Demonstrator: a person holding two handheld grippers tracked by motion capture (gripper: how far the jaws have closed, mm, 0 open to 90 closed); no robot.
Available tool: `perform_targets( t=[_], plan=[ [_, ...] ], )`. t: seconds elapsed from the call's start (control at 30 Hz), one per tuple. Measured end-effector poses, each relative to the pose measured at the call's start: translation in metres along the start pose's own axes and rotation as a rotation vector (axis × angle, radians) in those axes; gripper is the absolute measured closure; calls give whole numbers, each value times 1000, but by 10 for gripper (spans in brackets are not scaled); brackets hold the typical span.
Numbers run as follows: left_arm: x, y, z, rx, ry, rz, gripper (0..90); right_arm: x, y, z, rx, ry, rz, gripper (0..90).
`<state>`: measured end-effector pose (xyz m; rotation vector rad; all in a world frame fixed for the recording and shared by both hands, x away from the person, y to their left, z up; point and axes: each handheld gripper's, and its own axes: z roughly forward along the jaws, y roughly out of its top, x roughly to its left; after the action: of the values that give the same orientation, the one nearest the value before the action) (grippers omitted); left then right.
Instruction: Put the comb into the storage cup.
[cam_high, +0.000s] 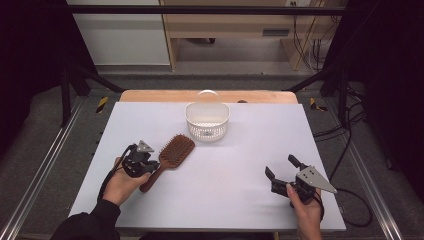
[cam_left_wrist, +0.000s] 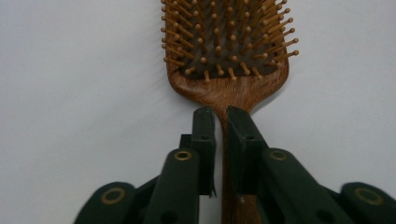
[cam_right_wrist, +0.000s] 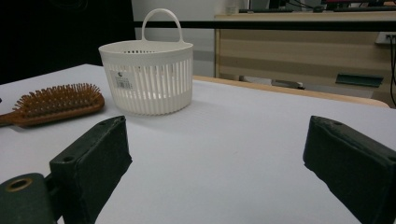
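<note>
A brown wooden paddle hairbrush (cam_high: 172, 152) lies bristles up on the white table (cam_high: 225, 200), its handle pointing toward the person's left hand. My left gripper (cam_high: 151, 166) sits over that handle just behind the head. In the left gripper view the jaws (cam_left_wrist: 221, 116) flank the thin handle of the hairbrush (cam_left_wrist: 229, 46) with a sliver of gap, so they stand slightly open around it. My right gripper (cam_high: 280, 165) rests at the front right, jaws wide open and empty (cam_right_wrist: 217, 128). The hairbrush (cam_right_wrist: 56, 105) shows far to its left.
A white slatted plastic basket (cam_high: 207, 121) with a loop handle stands upright at the back middle of the table, just beyond the brush head; it is seen as the basket (cam_right_wrist: 147, 79) in the right gripper view. Black frame rails border the table.
</note>
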<state>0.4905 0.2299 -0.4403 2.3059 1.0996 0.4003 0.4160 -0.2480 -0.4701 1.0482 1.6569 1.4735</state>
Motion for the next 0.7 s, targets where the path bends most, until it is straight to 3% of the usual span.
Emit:
perform_targets(
  t=[0.03,0.07,0.17,0.2,0.3,0.4,0.57,0.7],
  plan=[
    [-2,0,0,-2,19,5,695,0,0,1,0,2,-2,72],
    [-3,0,0,-7,26,4,695,0,0,1,0,2,-2,72],
    [-6,2,-2,-19,54,1,559,0,1,1,-2,2,-4,72],
    [-7,2,-3,-21,62,-2,458,1,0,1,-2,3,-7,71],
    [-10,2,-2,-18,76,-18,387,1,1,1,-4,4,-7,72],
    [-12,2,0,-10,79,-39,227,0,1,0,-4,4,-8,71],
    [-17,2,3,1,76,-43,117,1,1,1,0,2,-10,71],
    [-20,2,5,-3,70,-48,101,1,1,1,1,2,-13,71]
  ],
)
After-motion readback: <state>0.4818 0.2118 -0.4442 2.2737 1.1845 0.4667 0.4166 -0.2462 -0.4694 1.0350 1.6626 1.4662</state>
